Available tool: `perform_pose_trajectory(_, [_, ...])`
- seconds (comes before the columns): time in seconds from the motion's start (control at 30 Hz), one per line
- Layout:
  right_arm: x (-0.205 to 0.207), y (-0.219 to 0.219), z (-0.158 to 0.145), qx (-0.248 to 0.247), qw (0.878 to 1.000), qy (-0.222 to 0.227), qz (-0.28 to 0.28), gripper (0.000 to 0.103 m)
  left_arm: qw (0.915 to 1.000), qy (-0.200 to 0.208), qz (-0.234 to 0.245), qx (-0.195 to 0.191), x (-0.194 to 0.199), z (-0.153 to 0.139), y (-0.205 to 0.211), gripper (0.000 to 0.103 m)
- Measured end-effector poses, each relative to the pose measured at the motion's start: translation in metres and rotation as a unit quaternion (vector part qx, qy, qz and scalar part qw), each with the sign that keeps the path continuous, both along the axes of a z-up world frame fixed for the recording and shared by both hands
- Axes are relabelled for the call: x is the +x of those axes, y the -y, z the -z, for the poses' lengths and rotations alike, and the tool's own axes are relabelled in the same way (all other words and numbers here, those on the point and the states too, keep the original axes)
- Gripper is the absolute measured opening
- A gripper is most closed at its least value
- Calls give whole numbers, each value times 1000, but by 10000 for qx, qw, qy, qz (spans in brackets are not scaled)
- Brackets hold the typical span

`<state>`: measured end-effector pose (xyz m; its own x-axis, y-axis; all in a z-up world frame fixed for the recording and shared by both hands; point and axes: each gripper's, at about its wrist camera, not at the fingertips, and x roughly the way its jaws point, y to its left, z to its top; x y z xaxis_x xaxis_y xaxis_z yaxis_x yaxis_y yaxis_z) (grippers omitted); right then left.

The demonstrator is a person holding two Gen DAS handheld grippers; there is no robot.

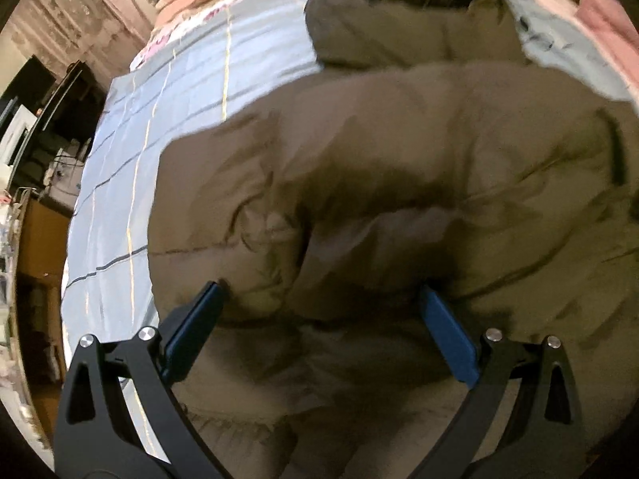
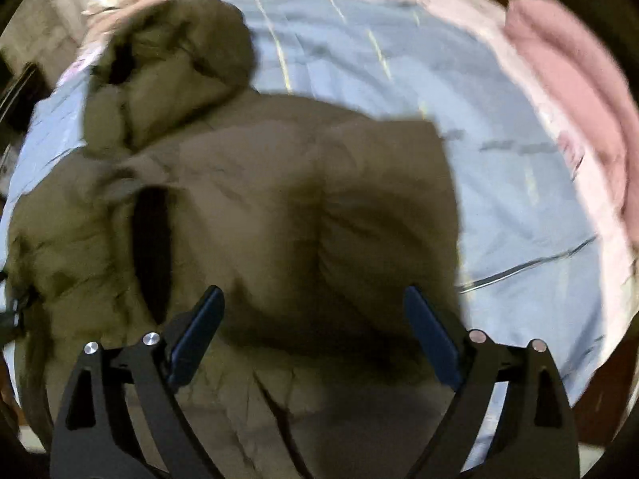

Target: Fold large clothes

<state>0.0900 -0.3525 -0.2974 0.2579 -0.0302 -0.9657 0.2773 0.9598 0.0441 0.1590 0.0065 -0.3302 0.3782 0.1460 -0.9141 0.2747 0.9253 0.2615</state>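
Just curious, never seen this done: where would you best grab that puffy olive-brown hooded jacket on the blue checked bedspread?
Probably the puffy olive-brown hooded jacket by its straight side edge, from above: there it lies thin over the blue checked bedspread.

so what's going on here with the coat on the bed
A person is folding a big olive-brown hooded puffer coat spread on a bed with a blue checked sheet. They work with a two-finger tool in each hand. The left tool is open and pressed down against the coat's bulk. The right tool is also wide open above the coat, gripping nothing. The hood lies toward the far end, and a pink blanket sits at the bed's edge.
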Motion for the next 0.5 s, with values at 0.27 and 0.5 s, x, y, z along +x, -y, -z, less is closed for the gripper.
perform_pose_trajectory(0.27, [3, -21, 25, -317, 9992, -236, -45, 99, 9996, -211, -29, 181, 1, 15, -5, 101])
perform_pose_trajectory(0.5, [-9, -44, -42, 506, 9912, 1207, -201, 97, 9935, -227, -665, -901, 3, -34, -22, 101])
